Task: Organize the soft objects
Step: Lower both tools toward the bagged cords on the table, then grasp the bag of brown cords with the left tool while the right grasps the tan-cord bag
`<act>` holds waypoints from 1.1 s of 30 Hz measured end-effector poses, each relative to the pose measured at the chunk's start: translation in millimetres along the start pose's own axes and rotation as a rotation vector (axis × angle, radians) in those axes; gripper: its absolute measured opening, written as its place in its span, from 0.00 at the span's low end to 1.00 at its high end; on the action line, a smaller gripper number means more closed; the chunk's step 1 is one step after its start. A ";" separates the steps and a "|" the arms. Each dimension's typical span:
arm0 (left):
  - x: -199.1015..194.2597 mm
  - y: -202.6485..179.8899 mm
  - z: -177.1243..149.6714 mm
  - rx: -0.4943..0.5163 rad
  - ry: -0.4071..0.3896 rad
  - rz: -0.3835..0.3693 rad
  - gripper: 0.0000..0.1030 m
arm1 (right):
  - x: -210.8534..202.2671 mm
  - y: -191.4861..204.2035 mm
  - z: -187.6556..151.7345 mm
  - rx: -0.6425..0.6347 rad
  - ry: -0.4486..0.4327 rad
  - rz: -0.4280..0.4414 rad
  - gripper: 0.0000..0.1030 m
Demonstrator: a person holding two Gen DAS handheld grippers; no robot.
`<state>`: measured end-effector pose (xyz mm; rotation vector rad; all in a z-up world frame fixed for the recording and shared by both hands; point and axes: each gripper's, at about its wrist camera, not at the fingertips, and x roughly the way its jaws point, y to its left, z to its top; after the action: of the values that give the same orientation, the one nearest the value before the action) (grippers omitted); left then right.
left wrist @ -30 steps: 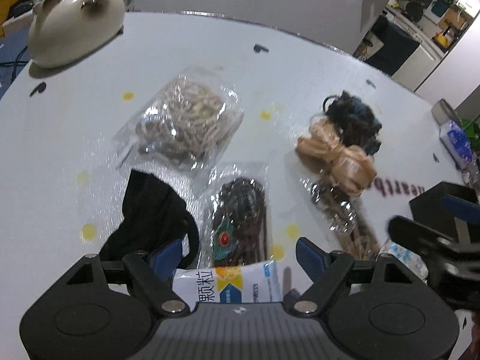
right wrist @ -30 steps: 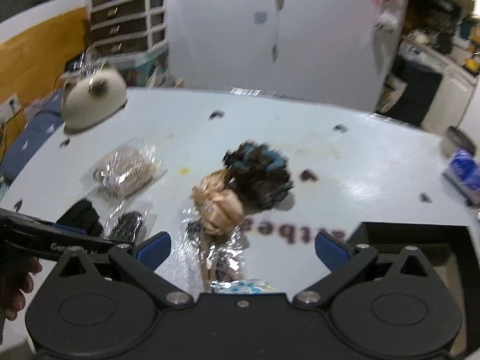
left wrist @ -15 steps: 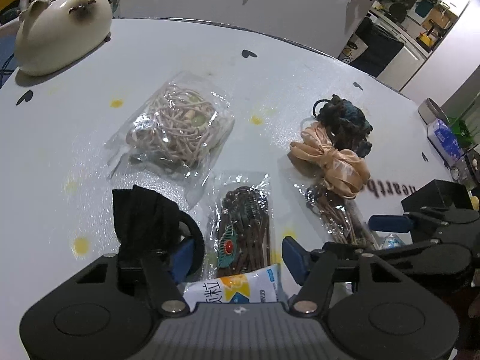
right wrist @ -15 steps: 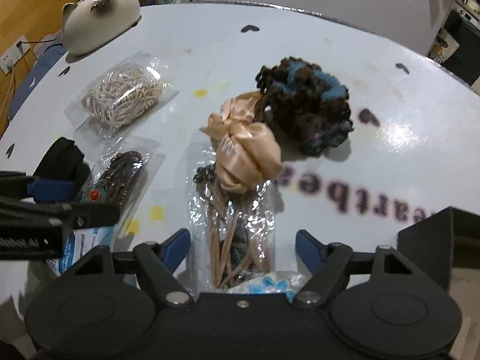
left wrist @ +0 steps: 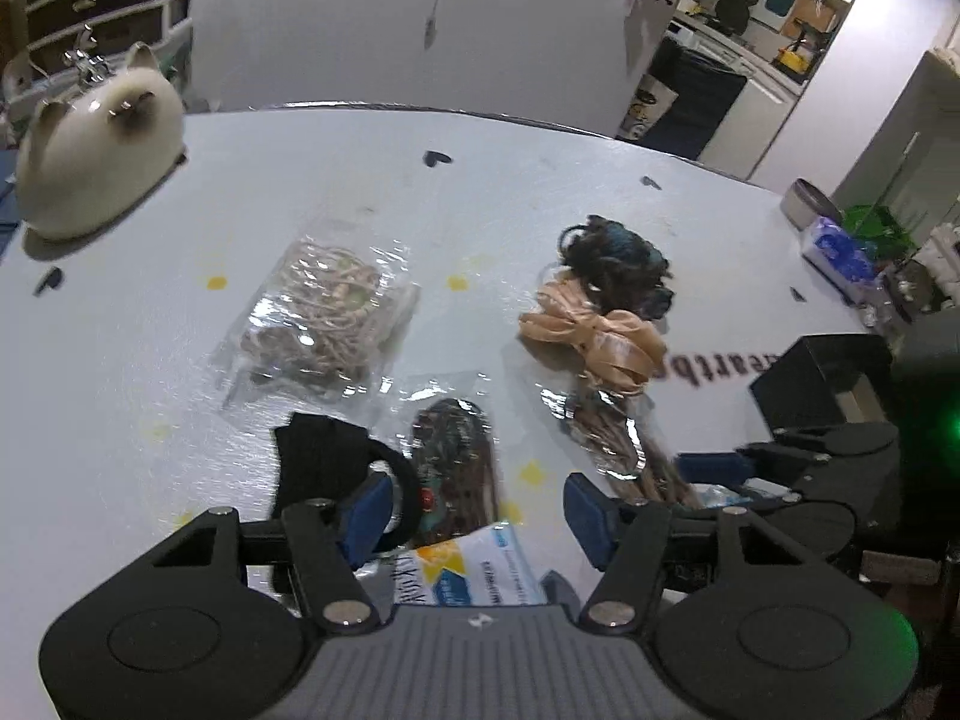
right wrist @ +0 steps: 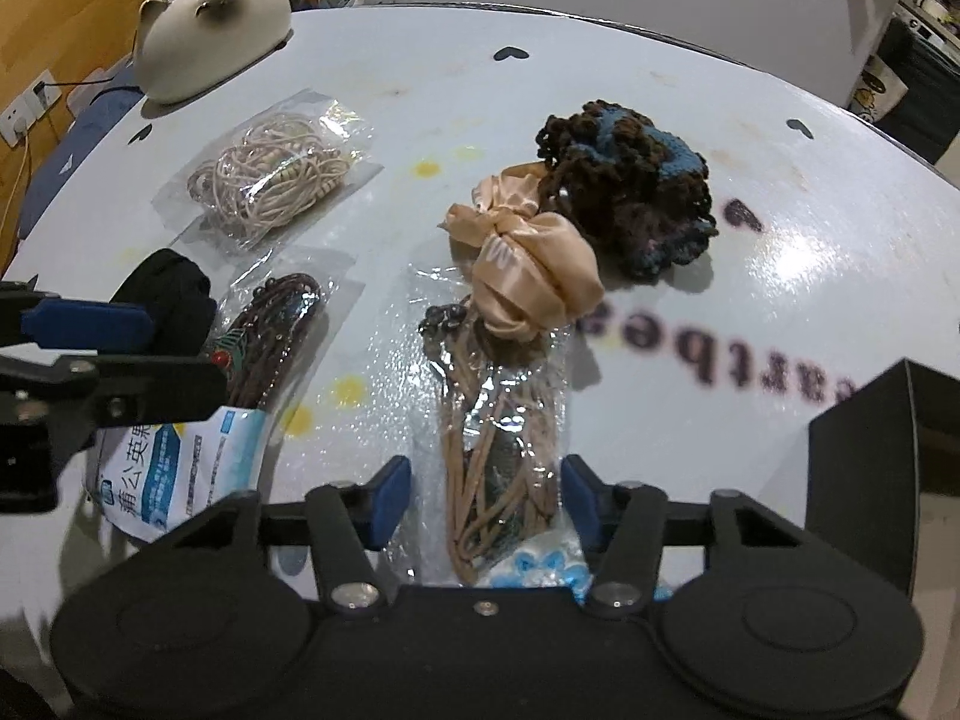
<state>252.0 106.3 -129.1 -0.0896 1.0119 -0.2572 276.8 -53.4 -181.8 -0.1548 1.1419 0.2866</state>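
Observation:
On the white round table lie a peach satin scrunchie [right wrist: 528, 267] and a dark brown-and-blue crocheted scrunchie [right wrist: 630, 180] behind it. A clear bag of tan cords [right wrist: 498, 438] lies between the fingers of my right gripper [right wrist: 483, 498], which is open and low over the table. My left gripper [left wrist: 474, 510] is open above a bag of dark brown beads [left wrist: 456, 468], with a black cloth with a loop [left wrist: 327, 462] at its left finger. A clear bag of beige string [left wrist: 327, 315] lies farther back.
A cream cat-shaped ceramic [left wrist: 96, 150] stands at the far left. A black open box [right wrist: 888, 456] sits at the right. A white and blue printed packet [right wrist: 174, 468] lies near the front edge. A metal tin [left wrist: 807, 210] and a blue packet [left wrist: 840, 249] sit at the far right edge.
My right gripper has dropped low and forward, and its fingers now flank the bag of tan cords. My left gripper has narrowed somewhat and tilted up, staying over the bead bag.

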 end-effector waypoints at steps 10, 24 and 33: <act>30.9 -2.2 18.5 -0.065 -0.020 -0.068 0.62 | -2.5 1.4 -5.0 0.024 -0.008 -0.006 0.52; 53.1 -11.6 -1.4 0.065 0.103 0.091 0.56 | -9.6 -1.8 -9.4 0.088 -0.022 0.000 0.26; 29.8 -1.1 -2.7 0.013 0.044 0.041 0.34 | -29.5 8.6 -16.5 0.098 -0.066 0.007 0.21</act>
<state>264.6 97.8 -154.9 -0.0515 1.0547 -0.2294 248.5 -53.8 -161.5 -0.0549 1.0888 0.2398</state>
